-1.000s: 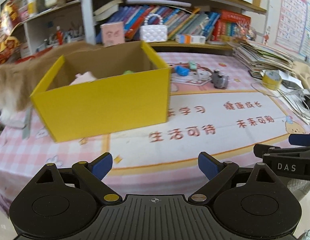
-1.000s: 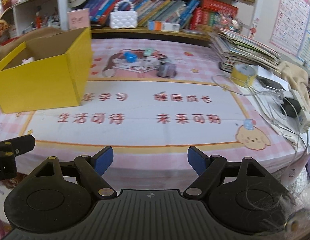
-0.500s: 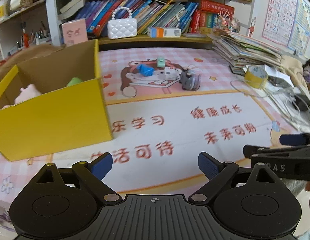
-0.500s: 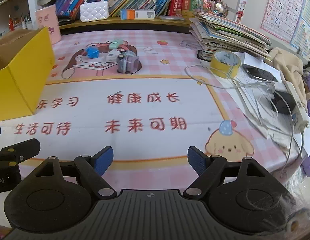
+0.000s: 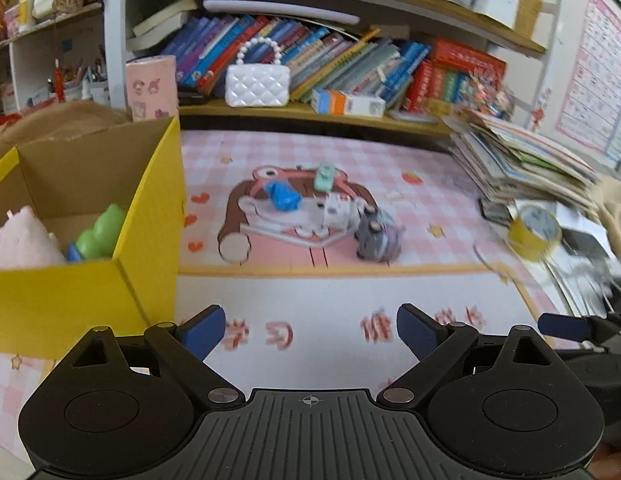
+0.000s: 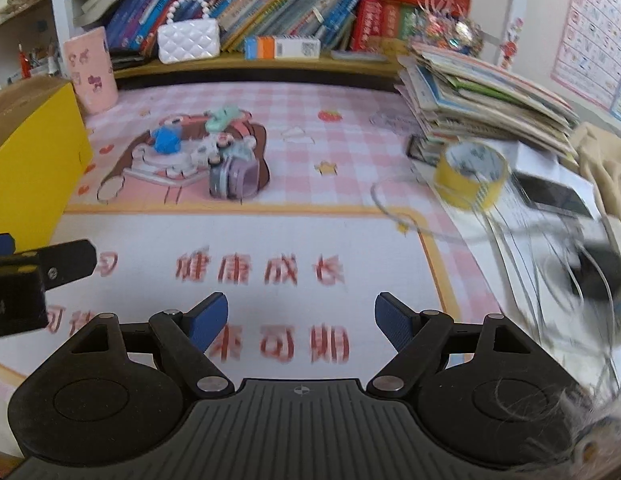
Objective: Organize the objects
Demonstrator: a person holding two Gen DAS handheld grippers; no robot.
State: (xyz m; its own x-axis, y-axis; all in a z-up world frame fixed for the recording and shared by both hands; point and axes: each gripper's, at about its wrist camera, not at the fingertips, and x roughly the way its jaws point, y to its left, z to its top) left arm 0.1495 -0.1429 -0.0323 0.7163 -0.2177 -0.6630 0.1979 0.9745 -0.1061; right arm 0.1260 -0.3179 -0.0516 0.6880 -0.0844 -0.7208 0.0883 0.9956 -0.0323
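Note:
A yellow cardboard box [image 5: 82, 292] stands at the left, holding a pink plush toy [image 5: 22, 240] and a green toy [image 5: 100, 232]. Small toys lie in a cluster on the pink checked mat: a blue toy [image 5: 284, 196], a mint toy [image 5: 324, 176], a white toy [image 5: 338, 212] and a grey-purple toy [image 5: 376, 240]. The right wrist view shows the same blue toy [image 6: 166, 140] and grey-purple toy [image 6: 236, 178]. My left gripper [image 5: 310, 334] is open and empty, well short of the cluster. My right gripper [image 6: 301, 326] is open and empty too.
A bookshelf with a white quilted purse [image 5: 256, 84] and a pink cup [image 6: 90, 76] lines the back. A stack of books [image 6: 482, 96], a yellow tape roll [image 6: 470, 176], a phone [image 6: 554, 196] and loose cables [image 6: 530, 248] crowd the right side.
Both grippers have swept to the right along the table, away from the yellow box, and the toy cluster now sits ahead of them. Both stayed open and empty.

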